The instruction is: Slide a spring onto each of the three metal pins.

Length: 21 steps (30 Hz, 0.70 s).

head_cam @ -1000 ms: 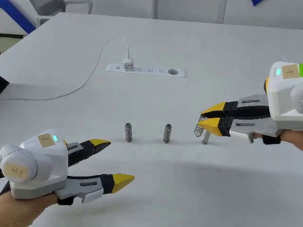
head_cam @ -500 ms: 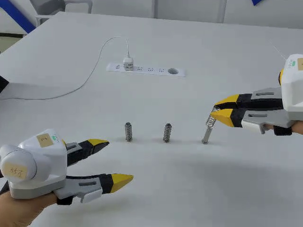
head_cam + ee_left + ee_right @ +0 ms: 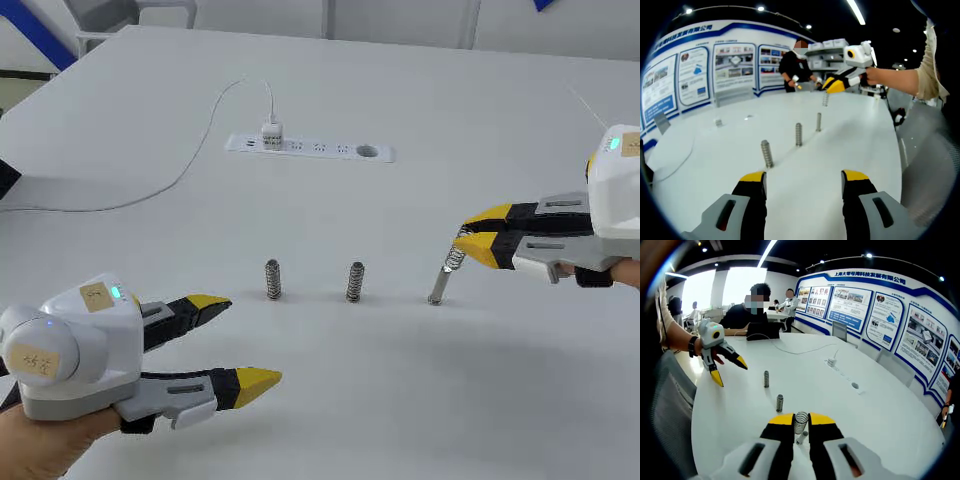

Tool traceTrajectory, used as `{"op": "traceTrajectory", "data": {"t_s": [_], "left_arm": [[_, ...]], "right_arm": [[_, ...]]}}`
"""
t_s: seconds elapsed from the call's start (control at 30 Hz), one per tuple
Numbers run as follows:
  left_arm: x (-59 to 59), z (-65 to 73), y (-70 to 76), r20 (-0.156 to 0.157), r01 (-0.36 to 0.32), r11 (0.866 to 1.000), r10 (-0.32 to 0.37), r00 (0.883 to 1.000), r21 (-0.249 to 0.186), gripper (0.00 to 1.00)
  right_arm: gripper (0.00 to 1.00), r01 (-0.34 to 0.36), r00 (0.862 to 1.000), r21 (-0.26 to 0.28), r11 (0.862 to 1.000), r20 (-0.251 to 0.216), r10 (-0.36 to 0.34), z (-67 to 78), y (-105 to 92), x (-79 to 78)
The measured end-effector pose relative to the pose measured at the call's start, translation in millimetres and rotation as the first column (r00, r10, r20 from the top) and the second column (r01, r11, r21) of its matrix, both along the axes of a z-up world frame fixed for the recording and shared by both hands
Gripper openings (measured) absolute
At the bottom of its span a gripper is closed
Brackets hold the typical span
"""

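Nearest on the white bench [image 3: 380, 400], at the near left, the left gripper [image 3: 238, 340] hovers just above the surface with its yellow-tipped jaws well apart and nothing between them. They point toward the row of pins.

Farther in, three pins stand in a line across the middle of the bench. The left pin [image 3: 272, 280] and the middle pin [image 3: 355, 282] each carry a spring and stand upright. In the left gripper view they appear one behind the other, the left pin [image 3: 766, 153] nearest the camera. The third pin [image 3: 437, 287], at the right end of the row, is bare metal along its shaft.

Just above and to the right of that pin, the right gripper [image 3: 475, 232] has its jaws clamped on a spring [image 3: 455, 258]. The spring tilts down to the left, its lower end at the pin's top; whether it has started onto the pin cannot be told. The right gripper view has the spring [image 3: 801, 421] pinched between the tips, with the pin [image 3: 801, 437] just below.

At the far side lies a white power strip [image 3: 308, 148] with a charger [image 3: 270, 131] plugged in and a cable [image 3: 200, 150] trailing left.
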<state>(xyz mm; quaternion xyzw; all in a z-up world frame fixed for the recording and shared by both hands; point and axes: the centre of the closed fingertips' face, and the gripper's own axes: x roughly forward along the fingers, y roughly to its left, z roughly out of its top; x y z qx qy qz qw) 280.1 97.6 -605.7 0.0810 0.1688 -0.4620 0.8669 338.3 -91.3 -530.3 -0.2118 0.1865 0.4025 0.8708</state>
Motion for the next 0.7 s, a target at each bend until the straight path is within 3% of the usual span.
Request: {"op": "traceTrajectory", "data": {"t_s": [0.7], "left_arm": [[0.9,-0.8,3.9,-0.004,-0.004,1.000,0.004,1.000,0.012,0.60]], "right_arm": [[0.11,0.025,0.999,-0.010,1.000,-0.023,-0.026,-17.1,-2.7,14.6]]}}
